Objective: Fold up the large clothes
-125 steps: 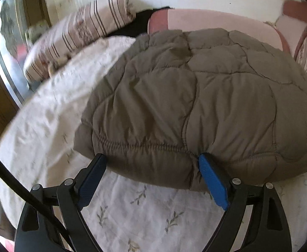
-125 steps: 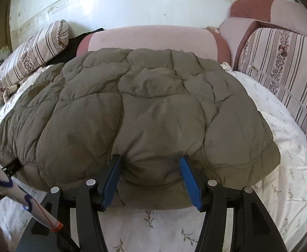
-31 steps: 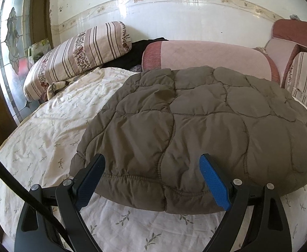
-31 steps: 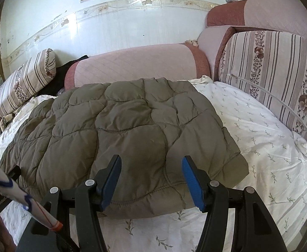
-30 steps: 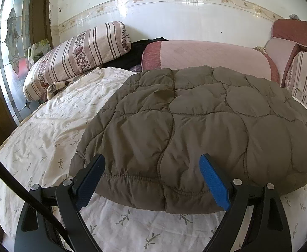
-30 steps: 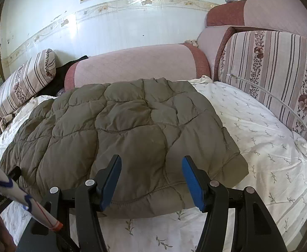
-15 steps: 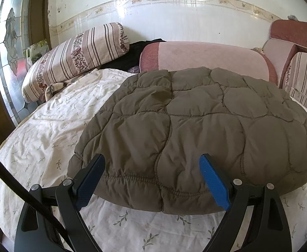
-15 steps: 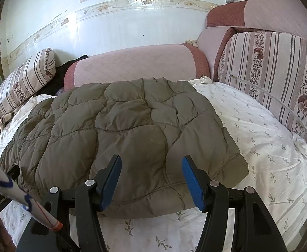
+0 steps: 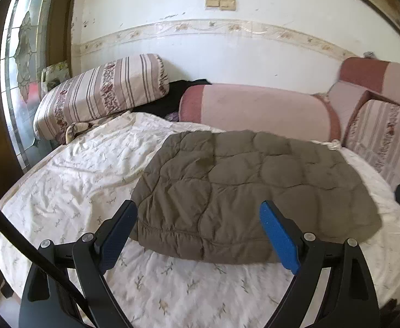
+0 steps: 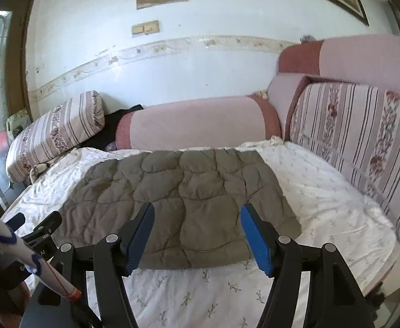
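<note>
A folded olive-brown quilted jacket (image 9: 243, 186) lies flat on the white flowered bed sheet (image 9: 77, 180); it also shows in the right wrist view (image 10: 183, 196). My left gripper (image 9: 200, 235) is open and empty, held above the near edge of the jacket and not touching it. My right gripper (image 10: 197, 235) is open and empty too, held back from the jacket's near edge. The left gripper's tip shows in the right wrist view (image 10: 38, 232) at the lower left.
A pink bolster (image 9: 254, 106) and a striped pillow (image 9: 101, 93) lie along the back wall. Striped and pink cushions (image 10: 358, 125) line the right side. A dark garment (image 9: 172, 95) sits between pillow and bolster. A window (image 9: 16, 68) is at the left.
Both grippers have pulled back and risen away from the jacket, so it looks smaller and farther. The jacket lies still on the bed. Both grippers stay open.
</note>
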A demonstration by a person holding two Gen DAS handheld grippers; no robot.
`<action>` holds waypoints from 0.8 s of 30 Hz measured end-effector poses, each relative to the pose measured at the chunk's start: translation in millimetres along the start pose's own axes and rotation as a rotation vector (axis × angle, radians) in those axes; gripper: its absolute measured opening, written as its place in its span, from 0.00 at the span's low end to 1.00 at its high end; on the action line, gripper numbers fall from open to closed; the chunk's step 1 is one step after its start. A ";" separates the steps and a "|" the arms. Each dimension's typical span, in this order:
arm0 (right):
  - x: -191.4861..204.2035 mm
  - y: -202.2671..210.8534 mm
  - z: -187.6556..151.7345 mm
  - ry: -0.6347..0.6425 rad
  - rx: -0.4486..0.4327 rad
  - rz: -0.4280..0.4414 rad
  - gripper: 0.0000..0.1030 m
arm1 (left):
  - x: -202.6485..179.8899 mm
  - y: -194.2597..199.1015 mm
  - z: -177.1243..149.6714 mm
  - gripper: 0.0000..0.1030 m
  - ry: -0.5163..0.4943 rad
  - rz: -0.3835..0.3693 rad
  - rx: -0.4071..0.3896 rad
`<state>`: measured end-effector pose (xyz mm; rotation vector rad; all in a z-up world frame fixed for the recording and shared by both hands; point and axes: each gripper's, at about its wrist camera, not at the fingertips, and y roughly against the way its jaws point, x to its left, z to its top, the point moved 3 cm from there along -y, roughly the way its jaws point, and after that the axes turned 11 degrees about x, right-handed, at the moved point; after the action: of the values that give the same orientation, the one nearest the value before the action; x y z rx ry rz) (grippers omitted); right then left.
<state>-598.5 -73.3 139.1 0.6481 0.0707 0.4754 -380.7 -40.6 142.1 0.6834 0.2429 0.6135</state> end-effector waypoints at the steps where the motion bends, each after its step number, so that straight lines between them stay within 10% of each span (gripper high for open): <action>1: 2.3 8.4 1.4 0.001 -0.006 0.008 0.70 | -0.2 8.1 1.1 0.88 -0.001 -0.008 -0.005; 24: 23.1 66.4 5.0 0.039 -0.068 0.023 0.78 | 1.7 59.3 -4.6 0.92 -0.025 -0.046 -0.002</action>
<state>-603.7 -19.7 184.6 0.5734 0.0831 0.5106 -407.8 -1.1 177.4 0.6816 0.2342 0.5613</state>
